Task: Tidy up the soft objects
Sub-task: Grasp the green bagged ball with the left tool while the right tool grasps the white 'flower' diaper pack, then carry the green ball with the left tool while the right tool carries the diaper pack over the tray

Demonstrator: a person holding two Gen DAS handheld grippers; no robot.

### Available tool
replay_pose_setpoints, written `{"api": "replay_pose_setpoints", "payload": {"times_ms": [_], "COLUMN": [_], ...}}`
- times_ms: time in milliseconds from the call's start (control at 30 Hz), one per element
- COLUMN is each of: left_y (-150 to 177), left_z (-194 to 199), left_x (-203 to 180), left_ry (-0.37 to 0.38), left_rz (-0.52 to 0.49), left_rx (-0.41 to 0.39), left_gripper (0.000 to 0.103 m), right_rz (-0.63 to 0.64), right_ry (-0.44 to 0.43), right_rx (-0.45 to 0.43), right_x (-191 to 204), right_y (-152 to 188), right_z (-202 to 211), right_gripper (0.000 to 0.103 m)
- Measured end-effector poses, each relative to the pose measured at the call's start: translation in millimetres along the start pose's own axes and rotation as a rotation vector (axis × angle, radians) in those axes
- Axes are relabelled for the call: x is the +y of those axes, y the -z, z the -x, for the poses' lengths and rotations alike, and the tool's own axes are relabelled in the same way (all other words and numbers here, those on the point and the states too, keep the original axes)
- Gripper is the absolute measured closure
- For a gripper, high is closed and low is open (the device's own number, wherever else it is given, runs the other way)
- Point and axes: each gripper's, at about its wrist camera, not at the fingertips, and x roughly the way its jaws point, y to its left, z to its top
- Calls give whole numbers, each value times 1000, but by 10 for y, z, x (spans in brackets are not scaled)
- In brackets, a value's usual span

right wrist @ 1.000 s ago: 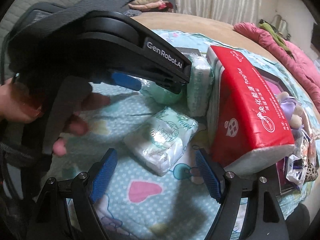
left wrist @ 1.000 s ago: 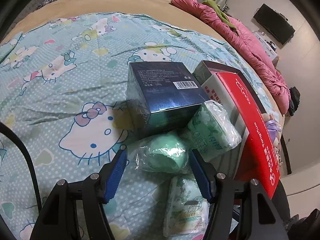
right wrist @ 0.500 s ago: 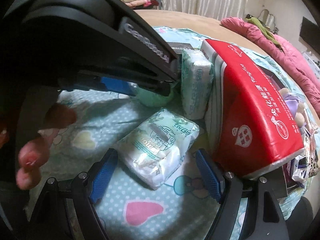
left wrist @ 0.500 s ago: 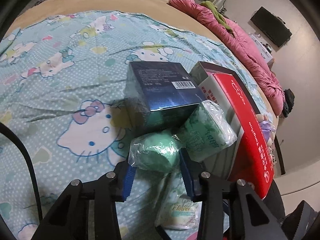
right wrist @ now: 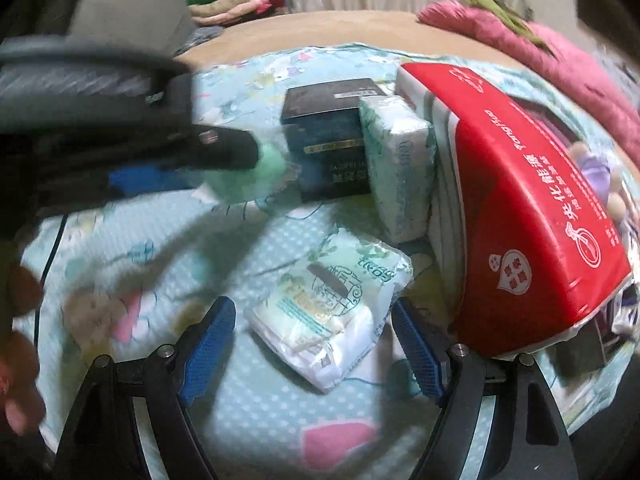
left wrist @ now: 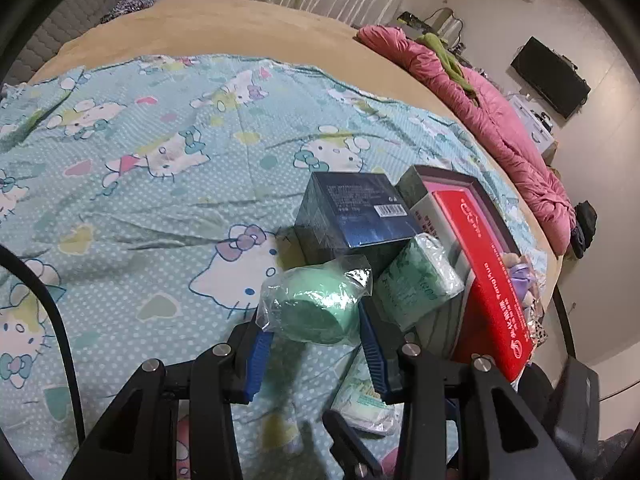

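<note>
Bedroom, cartoon-cat sheet (left wrist: 120, 208) spread over a tan bed, pink quilt (left wrist: 500, 112) along the far edge, curtains behind, dark screen on the wall. Your left gripper (left wrist: 312, 344) is clamped on the green pouf (left wrist: 312, 308), a soft ball in clear wrap, blue pads pressing both its sides; it looks lifted off the sheet, though contact underneath can't be confirmed. It sits just in front of the blue box (left wrist: 352, 216), with a tissue pack (left wrist: 416, 288) to its right leaning against the red pack (left wrist: 488, 280). Your right gripper (right wrist: 316, 352) is spread wide and holding nothing; the flat pack (right wrist: 328, 312) lies on the sheet directly ahead, between the fingers, not touched. Its long axis runs diagonally, near-left to far-right, so it sits skewed to the jaw line, and you'd likely need a wrist twist to close across its short side. Right hand is clearly the nearer one for that pack; left is busy. Right view is motion-blurred on the left side, so the left gripper there reads only as a dark smear over the pouf. Clutter beyond the red pack, including a purple toy (right wrist: 596, 168), is too blurred to name further.
</note>
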Motion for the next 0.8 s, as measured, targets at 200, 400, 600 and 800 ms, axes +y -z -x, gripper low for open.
{"api": "replay_pose_setpoints", "payload": {"times_ms": [200,400,600,800], "left_y": [-7,4,72,161], "left_z": [105,152,254,455], "left_x": [54,118,94,46], "left_ry": [2,-2,-14,-43], "left_rz": [10,27,29,42], "left_rx": [-22,-26,-39,-60], "left_gripper": [61,61,61,61], "right_rz": [-69,-17,68,176], "right_ry": [68,10,-95,-195], "right_rx": [71,60,32,-61], "right_x": [1,-4,35,178], "right_y": [-82,-47,-64,-111], "right_z": [-255,-259,-135,286], "right_gripper": [21,36,41,41]}}
